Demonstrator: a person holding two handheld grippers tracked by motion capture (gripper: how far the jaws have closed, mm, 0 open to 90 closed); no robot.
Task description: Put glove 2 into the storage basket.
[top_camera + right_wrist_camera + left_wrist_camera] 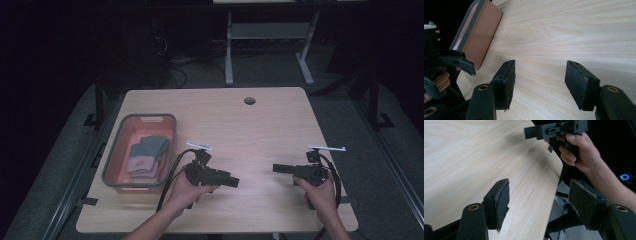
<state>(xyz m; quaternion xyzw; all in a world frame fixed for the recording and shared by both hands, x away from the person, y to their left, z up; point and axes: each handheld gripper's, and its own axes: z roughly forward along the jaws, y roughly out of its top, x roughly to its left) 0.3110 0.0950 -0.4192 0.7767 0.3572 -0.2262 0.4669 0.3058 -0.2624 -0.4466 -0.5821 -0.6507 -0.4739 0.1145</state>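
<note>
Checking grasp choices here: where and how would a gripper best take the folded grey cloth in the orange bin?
Probably the top folded grey cloth by its raised upper edge, coming straight down from above, since the grey-rimmed orange bin has walls blocking side approaches. The left gripper is nearest, open and empty.

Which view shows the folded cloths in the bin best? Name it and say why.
The high view: it looks down into the bin and shows the stacked folded cloths inside. The right gripper view catches the bin's outer wall at a slant, its contents hidden.
</note>
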